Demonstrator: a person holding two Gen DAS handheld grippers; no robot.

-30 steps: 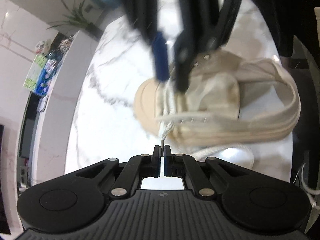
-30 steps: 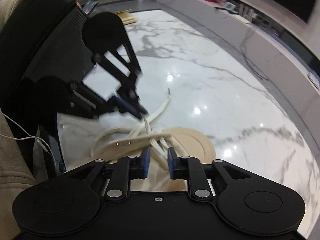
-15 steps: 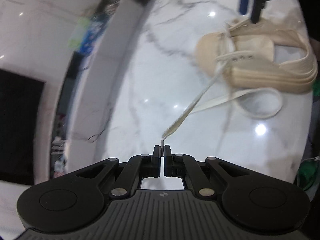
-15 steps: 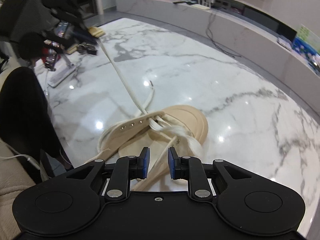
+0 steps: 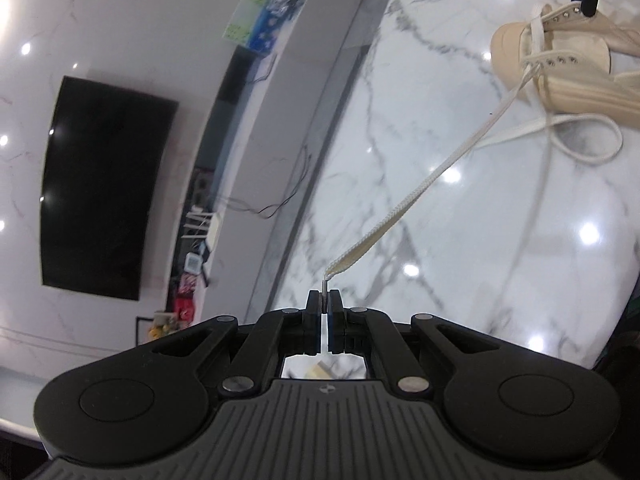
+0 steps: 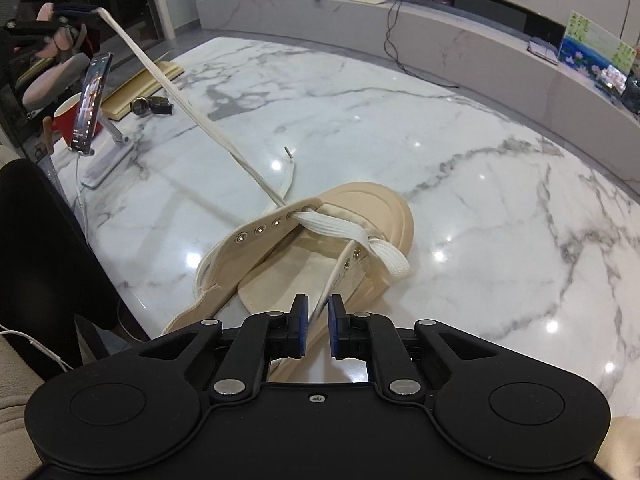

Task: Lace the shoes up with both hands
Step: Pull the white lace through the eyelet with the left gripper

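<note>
Holding the lace tip (image 5: 325,280) pinched between the pressed-together jaws of my left gripper (image 5: 324,300), I keep the lace (image 5: 432,178) stretched straight ahead of the jaws to the beige shoe (image 6: 320,248), presumably to draw slack through the eyelet. My right gripper (image 6: 318,320) points steeply down just above the shoe's near side, its jaws closing with the other lace strand (image 6: 334,280) running between them but not yet clamped, so the shoe lies directly beyond those jaws on the marble table (image 6: 480,184).
</note>
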